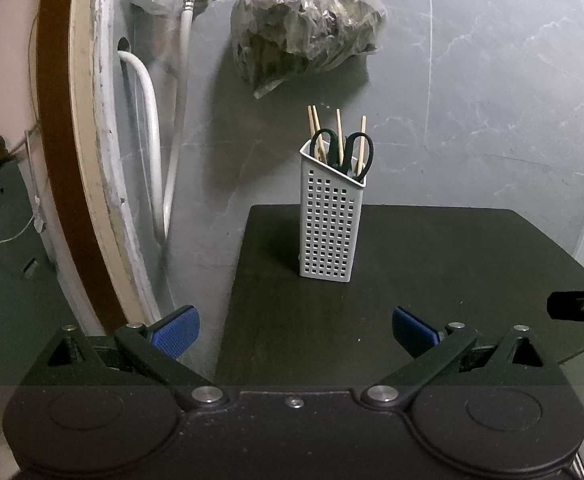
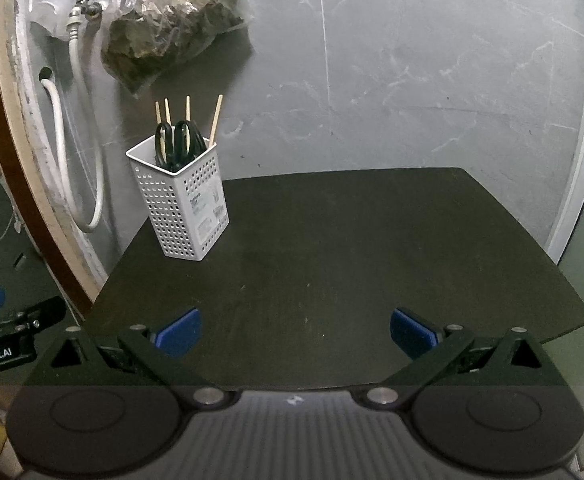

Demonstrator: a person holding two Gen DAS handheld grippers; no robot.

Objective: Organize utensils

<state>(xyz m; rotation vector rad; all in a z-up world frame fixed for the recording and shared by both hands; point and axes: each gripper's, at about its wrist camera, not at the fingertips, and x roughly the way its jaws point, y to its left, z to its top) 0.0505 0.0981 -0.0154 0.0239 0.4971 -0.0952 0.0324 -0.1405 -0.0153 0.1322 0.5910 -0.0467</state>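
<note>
One holder, four chopsticks, one pair of scissors.
Your left gripper and right gripper gape wide, empty; white holder sits left of centre on the dark table, chopsticks and scissors inside, its label unreadable.

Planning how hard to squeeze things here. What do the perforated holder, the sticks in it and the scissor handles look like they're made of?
Utensil holder: looks like matte white moulded plastic, given its even grid of square holes. Chopsticks: pale tan and thin, probably bare wood or bamboo. Scissors: smooth black loop handles, likely plastic; blades hidden inside the holder.
</note>
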